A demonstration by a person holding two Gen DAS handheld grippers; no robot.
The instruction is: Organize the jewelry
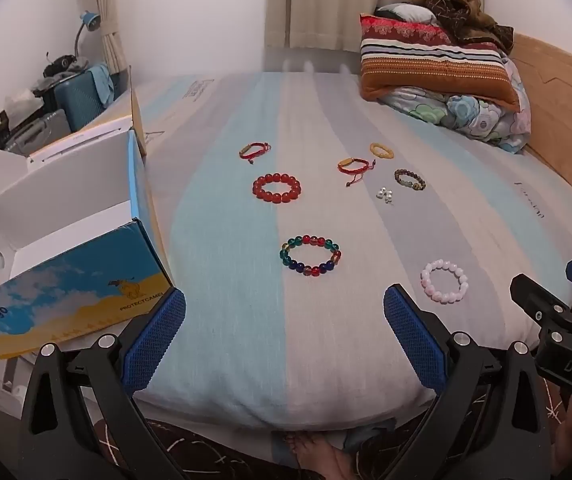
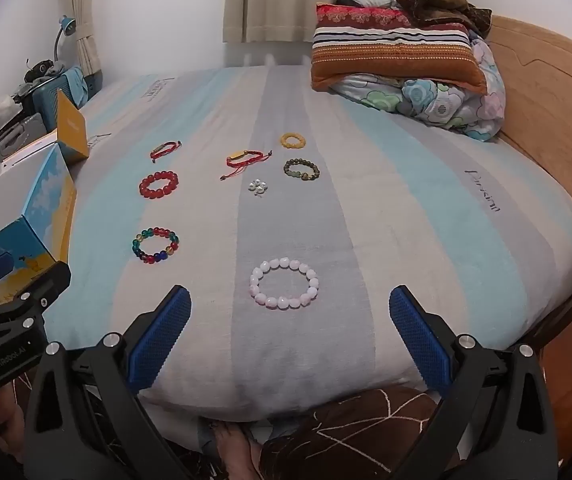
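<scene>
Both the left gripper (image 1: pixel 284 340) and right gripper (image 2: pixel 290 336) hang spread wide and empty over the bed's near edge. Nothing is sorted yet: pink bead bracelet (image 2: pixel 284 283) nearest, multicoloured bracelet (image 1: pixel 311 255) beyond, open box (image 1: pixel 70 248) left.

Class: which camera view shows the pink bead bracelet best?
The right wrist view: the pink bracelet lies centred and large on the bed, just ahead of the open right gripper. The left wrist view shows it smaller, off to the right, but still whole.
</scene>
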